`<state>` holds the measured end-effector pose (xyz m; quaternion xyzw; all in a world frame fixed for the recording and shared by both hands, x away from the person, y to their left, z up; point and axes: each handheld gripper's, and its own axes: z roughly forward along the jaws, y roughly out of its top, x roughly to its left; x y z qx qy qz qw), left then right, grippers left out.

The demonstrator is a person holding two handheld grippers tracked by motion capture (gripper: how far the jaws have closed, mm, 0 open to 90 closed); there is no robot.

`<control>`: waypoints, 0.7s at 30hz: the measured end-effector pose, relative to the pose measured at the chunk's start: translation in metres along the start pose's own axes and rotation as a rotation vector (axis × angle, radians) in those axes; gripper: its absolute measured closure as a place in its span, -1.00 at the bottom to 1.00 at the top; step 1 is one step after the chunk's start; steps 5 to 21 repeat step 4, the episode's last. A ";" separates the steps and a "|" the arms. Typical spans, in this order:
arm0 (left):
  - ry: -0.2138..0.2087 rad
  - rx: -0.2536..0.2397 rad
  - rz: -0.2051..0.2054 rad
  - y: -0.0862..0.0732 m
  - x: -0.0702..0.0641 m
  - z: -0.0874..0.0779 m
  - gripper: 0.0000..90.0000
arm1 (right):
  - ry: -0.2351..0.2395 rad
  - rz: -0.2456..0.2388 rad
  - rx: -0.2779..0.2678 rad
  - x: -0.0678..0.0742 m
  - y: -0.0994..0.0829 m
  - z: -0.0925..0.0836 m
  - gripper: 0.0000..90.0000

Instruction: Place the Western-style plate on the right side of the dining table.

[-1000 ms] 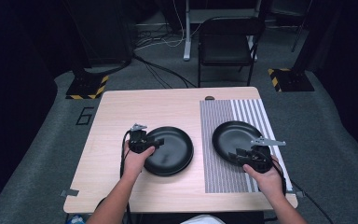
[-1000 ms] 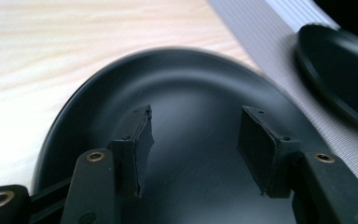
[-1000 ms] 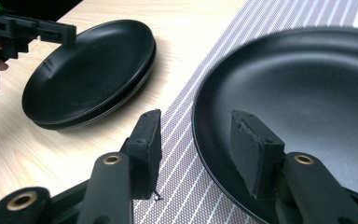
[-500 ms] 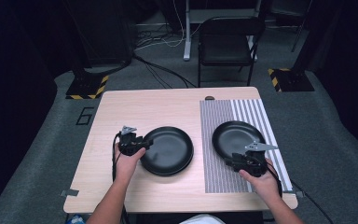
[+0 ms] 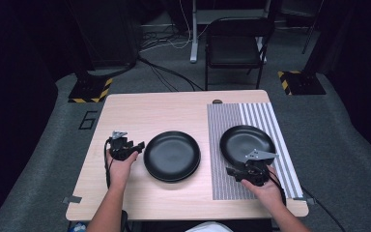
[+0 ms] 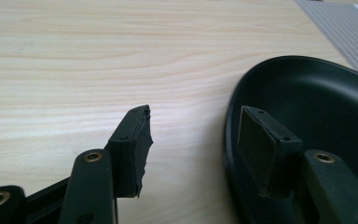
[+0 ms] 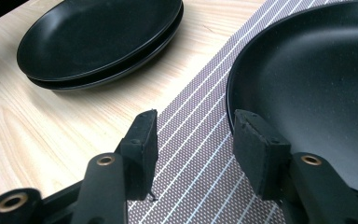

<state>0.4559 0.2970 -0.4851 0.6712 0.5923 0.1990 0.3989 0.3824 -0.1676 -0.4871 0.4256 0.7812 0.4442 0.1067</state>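
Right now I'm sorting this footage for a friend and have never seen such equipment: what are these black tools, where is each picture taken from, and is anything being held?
A person sits at a wooden table with a two-jaw tool in each hand. The high view looks down from above; the other two pictures come from cameras riding on the tools. The left hand-held gripper sits beside a stack of two black plates. The right hand-held gripper is at the near rim of a single black plate on a striped placemat, and its jaws have just been opening. Both stand open, holding nothing.
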 end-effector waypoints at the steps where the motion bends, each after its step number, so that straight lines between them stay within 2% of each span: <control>1: 0.005 0.004 -0.006 0.000 0.002 0.000 -0.03 | 0.000 -0.004 -0.003 0.001 0.000 0.000 0.09; 4: 0.025 0.006 -0.018 -0.002 0.008 0.001 -0.03 | 0.003 -0.016 -0.011 0.003 0.000 0.001 0.07; 21: 0.025 0.006 -0.018 -0.002 0.008 0.001 -0.03 | 0.003 -0.016 -0.011 0.003 0.000 0.001 0.07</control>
